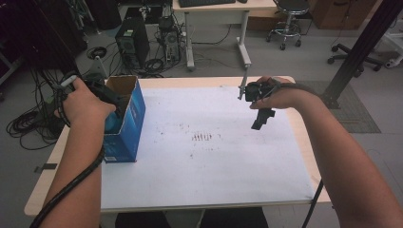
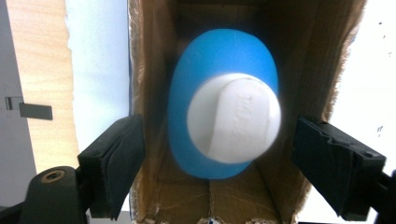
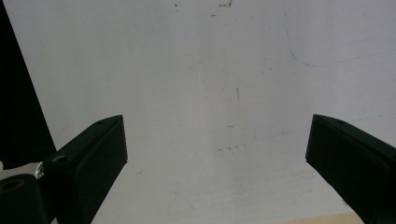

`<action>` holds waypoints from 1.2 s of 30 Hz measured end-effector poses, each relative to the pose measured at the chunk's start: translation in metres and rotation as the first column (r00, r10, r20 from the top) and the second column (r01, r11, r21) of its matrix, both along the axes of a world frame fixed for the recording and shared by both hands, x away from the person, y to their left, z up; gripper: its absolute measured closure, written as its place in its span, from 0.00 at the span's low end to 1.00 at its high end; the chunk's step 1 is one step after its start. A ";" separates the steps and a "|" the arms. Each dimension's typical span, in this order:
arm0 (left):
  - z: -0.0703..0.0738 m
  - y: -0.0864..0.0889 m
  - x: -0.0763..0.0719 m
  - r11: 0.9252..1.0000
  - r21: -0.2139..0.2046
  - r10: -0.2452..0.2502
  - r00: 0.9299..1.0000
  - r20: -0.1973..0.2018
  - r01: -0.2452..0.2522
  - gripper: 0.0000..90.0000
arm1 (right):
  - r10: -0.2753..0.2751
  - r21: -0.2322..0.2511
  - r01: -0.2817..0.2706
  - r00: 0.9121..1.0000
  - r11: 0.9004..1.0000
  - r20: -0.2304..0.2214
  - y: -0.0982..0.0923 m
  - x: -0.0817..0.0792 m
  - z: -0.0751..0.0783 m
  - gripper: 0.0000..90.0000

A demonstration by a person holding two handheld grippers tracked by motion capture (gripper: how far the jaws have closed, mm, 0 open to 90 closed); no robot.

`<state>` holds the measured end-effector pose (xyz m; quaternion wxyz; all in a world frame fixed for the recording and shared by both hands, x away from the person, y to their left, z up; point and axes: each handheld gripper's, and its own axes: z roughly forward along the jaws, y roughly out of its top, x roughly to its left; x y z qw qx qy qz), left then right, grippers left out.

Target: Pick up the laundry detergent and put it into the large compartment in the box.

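A blue cardboard box (image 1: 127, 124) stands open-topped at the left of the white sheet (image 1: 209, 147). Inside it, in the left gripper view, stands a blue bottle (image 2: 212, 65) with a white cap (image 2: 233, 119), seen from above. My left gripper (image 2: 215, 163) is open over the box (image 2: 154, 56) mouth, its jaws spread wider than the cap and not touching it. In the high view the left gripper (image 1: 111, 102) dips into the box top. My right gripper (image 1: 262, 118) hangs open above the sheet (image 3: 210, 93) at the right, holding nothing.
The wooden table (image 1: 47, 190) shows around the sheet's edges. Small dark marks (image 1: 203, 137) dot the sheet's middle. Beyond the table are a computer tower (image 1: 132, 45), cables on the floor, a desk and a stool (image 1: 287, 19).
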<state>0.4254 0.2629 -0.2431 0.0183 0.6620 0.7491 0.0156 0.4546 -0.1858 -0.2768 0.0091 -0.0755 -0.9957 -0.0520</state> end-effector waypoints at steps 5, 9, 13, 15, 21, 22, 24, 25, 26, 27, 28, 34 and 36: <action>0.009 -0.003 -0.002 1.000 0.010 -0.013 1.000 0.016 0.013 0.15 | 0.000 0.002 0.000 1.000 1.000 0.002 0.000 0.000 0.001 0.06; 0.016 -0.006 -0.003 1.000 0.016 -0.025 0.999 0.031 0.025 0.12 | 0.001 0.002 -0.001 1.000 1.000 0.002 -0.001 0.000 0.001 0.06; 0.021 -0.008 -0.005 0.999 0.015 -0.037 0.998 0.041 0.036 0.08 | 0.004 0.005 -0.005 1.000 1.000 0.002 0.000 0.000 0.001 0.06; 0.023 -0.009 -0.006 0.999 0.015 -0.044 0.998 0.046 0.043 0.06 | 0.004 0.003 -0.004 1.000 1.000 0.001 0.000 0.000 0.001 0.06; 0.030 -0.015 -0.008 0.998 0.007 -0.070 0.996 0.057 0.070 0.05 | 0.006 0.006 -0.006 1.000 1.000 0.003 0.001 0.001 0.000 0.06; 0.031 -0.017 -0.008 0.997 -0.001 -0.076 0.995 0.064 0.076 0.04 | 0.004 0.005 -0.004 1.000 1.000 0.001 0.001 0.001 0.000 0.06; 0.035 -0.021 -0.010 0.996 -0.007 -0.088 0.994 0.068 0.089 0.03 | 0.009 0.002 -0.009 1.000 1.000 0.003 0.001 0.001 0.000 0.06; 0.036 -0.024 -0.010 0.995 -0.008 -0.099 0.993 0.067 0.100 0.03 | 0.008 0.002 -0.008 1.000 1.000 0.002 0.001 0.001 0.000 0.06; 0.036 -0.024 -0.010 0.995 -0.008 -0.099 0.993 0.067 0.100 0.03 | 0.008 0.002 -0.008 1.000 1.000 0.002 0.001 0.001 0.000 0.06; 0.039 -0.029 -0.011 0.995 -0.006 -0.101 0.993 0.060 0.102 0.03 | 0.008 0.000 -0.008 1.000 1.000 0.002 0.001 0.001 0.000 0.06; 0.040 -0.031 -0.011 0.994 -0.007 -0.107 0.992 0.064 0.108 0.03 | 0.008 0.001 -0.008 1.000 1.000 0.002 0.001 0.001 0.000 0.06; 0.046 -0.043 -0.013 0.989 -0.002 -0.147 0.986 0.080 0.147 0.01 | 0.006 0.001 -0.006 1.000 1.000 0.004 0.001 0.000 0.000 0.06; 0.048 -0.045 -0.013 0.988 -0.005 -0.153 0.985 0.083 0.154 0.00 | 0.005 -0.001 -0.005 1.000 1.000 0.004 0.000 0.000 0.000 0.06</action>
